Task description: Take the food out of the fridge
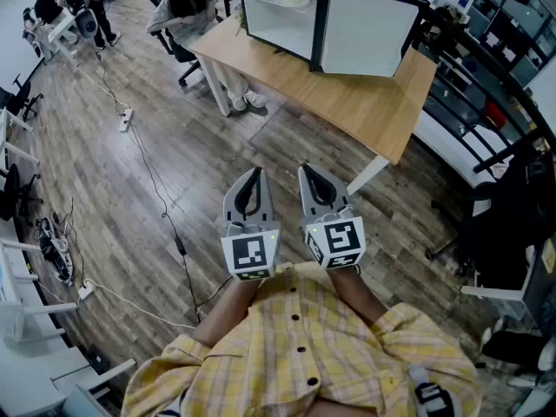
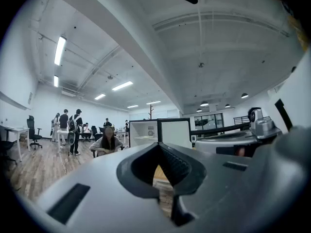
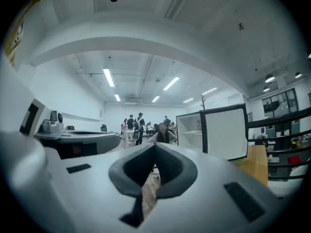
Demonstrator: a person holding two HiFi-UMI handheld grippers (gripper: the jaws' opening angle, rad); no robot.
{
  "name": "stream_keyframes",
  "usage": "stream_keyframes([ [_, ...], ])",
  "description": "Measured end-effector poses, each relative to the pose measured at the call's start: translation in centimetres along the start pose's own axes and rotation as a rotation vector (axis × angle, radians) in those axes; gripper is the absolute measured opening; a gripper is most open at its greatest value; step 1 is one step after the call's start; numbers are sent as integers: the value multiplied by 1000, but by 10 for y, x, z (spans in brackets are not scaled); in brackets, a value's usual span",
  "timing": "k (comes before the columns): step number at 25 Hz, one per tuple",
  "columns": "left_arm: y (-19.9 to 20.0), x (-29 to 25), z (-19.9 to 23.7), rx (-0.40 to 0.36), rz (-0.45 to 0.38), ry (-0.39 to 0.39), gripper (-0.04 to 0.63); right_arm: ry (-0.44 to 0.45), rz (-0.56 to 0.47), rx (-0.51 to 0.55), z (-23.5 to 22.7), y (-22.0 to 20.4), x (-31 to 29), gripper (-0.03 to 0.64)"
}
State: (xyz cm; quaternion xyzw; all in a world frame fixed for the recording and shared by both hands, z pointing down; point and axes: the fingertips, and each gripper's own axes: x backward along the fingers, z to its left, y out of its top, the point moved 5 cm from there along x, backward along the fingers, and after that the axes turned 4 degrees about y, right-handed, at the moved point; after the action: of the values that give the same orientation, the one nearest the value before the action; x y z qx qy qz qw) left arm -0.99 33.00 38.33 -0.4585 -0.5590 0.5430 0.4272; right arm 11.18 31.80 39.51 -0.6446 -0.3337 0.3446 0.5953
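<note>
Left claw [image 1: 253,174] and right claw [image 1: 309,172] closed, empty
Fridge [image 1: 271,26] open on bench [image 1: 365,102]; only head view shows its dish [image 1: 291,0], contents unclear

Open-plan office: desks [image 1: 347,94], swivel chairs [image 1: 178,46], strip lights [image 2: 60,50], wood floor [image 1: 130,198].

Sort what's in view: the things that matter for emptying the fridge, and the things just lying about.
For the job: open fridge; plate on its shelf; table under it; left gripper and right gripper, both shut, empty.
Lying about: floor cable; power strip; seated person.
</note>
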Motion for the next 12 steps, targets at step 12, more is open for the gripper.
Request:
stream_keyframes([
  [12,-4,6,17,14,-11,-26,8,-17,-21,-16,16,0,-6,6],
])
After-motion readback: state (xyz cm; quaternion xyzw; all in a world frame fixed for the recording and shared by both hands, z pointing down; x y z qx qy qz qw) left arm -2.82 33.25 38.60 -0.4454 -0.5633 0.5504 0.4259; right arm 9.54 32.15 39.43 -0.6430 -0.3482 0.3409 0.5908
